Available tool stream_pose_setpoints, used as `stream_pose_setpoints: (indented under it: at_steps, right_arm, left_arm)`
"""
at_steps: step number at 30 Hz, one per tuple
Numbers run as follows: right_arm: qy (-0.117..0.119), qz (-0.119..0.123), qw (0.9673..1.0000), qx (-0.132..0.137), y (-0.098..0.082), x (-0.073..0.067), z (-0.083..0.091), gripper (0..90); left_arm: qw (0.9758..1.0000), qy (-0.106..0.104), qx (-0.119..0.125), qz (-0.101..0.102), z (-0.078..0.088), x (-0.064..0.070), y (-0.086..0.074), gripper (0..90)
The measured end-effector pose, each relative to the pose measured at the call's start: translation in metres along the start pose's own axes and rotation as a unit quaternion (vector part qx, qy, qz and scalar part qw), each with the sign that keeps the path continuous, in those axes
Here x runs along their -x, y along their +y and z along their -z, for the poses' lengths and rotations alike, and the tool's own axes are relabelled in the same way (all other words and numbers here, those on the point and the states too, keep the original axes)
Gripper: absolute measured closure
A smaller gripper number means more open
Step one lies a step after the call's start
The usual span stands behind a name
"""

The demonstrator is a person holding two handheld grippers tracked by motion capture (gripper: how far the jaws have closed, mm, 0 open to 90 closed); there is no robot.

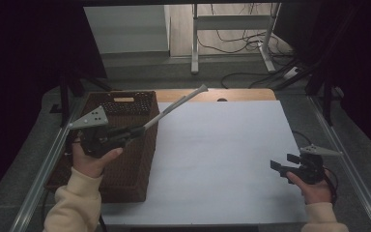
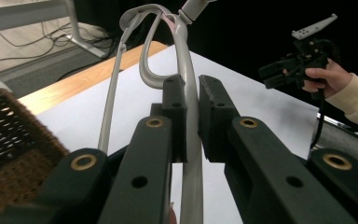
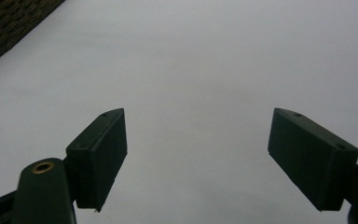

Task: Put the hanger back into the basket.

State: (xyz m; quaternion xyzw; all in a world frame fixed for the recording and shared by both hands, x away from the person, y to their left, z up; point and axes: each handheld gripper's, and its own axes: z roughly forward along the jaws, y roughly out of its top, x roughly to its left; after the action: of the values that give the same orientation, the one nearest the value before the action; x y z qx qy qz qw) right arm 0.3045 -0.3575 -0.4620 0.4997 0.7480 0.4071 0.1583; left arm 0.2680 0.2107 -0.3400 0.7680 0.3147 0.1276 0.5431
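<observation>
Left tool [image 2: 192,112] clamps what looks like grey tongs [image 2: 186,70].

On my feed the left tool [image 1: 136,130] is black with brass-coloured rivets and a grey plate dotted with dark holes. The utensil [image 1: 176,107] is pale grey, near white at its tip. The basket [image 1: 125,164] is a dark brown weave with a tan tag at its far rim. The counter [image 1: 222,159] wears a plain white sheet over a strip of light wood. The right tool [image 1: 281,166] is black too, and both sleeves are cream.
</observation>
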Motion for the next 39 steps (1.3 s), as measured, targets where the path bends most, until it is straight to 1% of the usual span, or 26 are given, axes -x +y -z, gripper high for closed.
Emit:
stream_pose_setpoints:
  at_steps: [2,5,8,11,14,16,17,19,21,27,30,31,32,35,37,39]
  right_arm:
    - [0.004,0.005,1.0000,0.000,0.000,-0.001,0.000,19.5]
    - [0.008,0.009,0.9999,0.000,0.000,-0.002,-0.001,19.3]
    - [0.011,0.011,0.9999,-0.003,0.000,-0.003,-0.002,19.2]
    - [0.010,0.015,0.9998,-0.005,0.000,-0.002,-0.003,19.1]
    - [0.010,0.015,0.9998,-0.004,0.000,-0.003,-0.003,19.1]
    - [0.010,0.014,0.9998,-0.006,0.000,-0.003,-0.003,19.1]
    - [0.010,0.014,0.9998,-0.006,0.000,-0.003,-0.003,19.1]
    - [0.010,0.015,0.9998,-0.008,0.000,-0.003,-0.003,19.1]
    - [0.009,0.017,0.9998,-0.007,0.000,-0.003,-0.003,19.1]
    - [0.004,0.014,0.9999,-0.005,0.000,-0.003,-0.003,19.3]
    - [0.003,0.014,0.9999,-0.009,0.000,-0.003,-0.003,19.3]
    - [0.003,0.014,0.9999,-0.009,0.000,-0.003,-0.003,19.3]
    - [0.003,0.014,0.9999,-0.010,0.000,-0.003,-0.003,19.3]
    - [0.003,0.013,0.9999,-0.010,0.000,-0.003,-0.003,19.3]
    - [0.003,0.013,0.9999,-0.010,0.000,-0.003,-0.003,19.3]
    - [0.003,0.013,0.9999,-0.011,-0.001,-0.003,-0.003,19.3]
  left_arm:
    - [1.0000,0.004,0.002,0.008,0.005,-0.006,-0.002,82.2]
    - [0.9999,0.009,0.002,0.012,0.009,-0.012,-0.005,82.2]
    - [0.9998,0.013,0.004,0.017,0.012,-0.015,-0.007,82.2]
    - [0.9995,0.020,0.006,0.022,0.019,-0.021,-0.012,82.2]
    - [0.9993,0.025,0.008,0.026,0.024,-0.024,-0.015,82.2]
    - [0.9989,0.031,0.011,0.032,0.032,-0.029,-0.020,82.2]
    - [0.9989,0.031,0.011,0.032,0.032,-0.029,-0.020,82.2]
    - [0.9987,0.034,0.014,0.036,0.037,-0.032,-0.023,82.2]
    - [0.9981,0.042,0.014,0.043,0.044,-0.038,-0.027,82.2]
    - [0.9973,0.049,0.020,0.051,0.057,-0.045,-0.034,82.2]
    - [0.9962,0.058,0.026,0.060,0.065,-0.049,-0.040,82.2]
    - [0.9962,0.058,0.026,0.060,0.065,-0.049,-0.040,82.2]
    - [0.9955,0.062,0.030,0.065,0.069,-0.052,-0.044,82.1]
    - [0.9948,0.064,0.034,0.072,0.074,-0.056,-0.050,82.1]
    - [0.9945,0.065,0.034,0.076,0.075,-0.057,-0.052,82.1]
    - [0.9938,0.070,0.032,0.080,0.079,-0.061,-0.058,82.1]
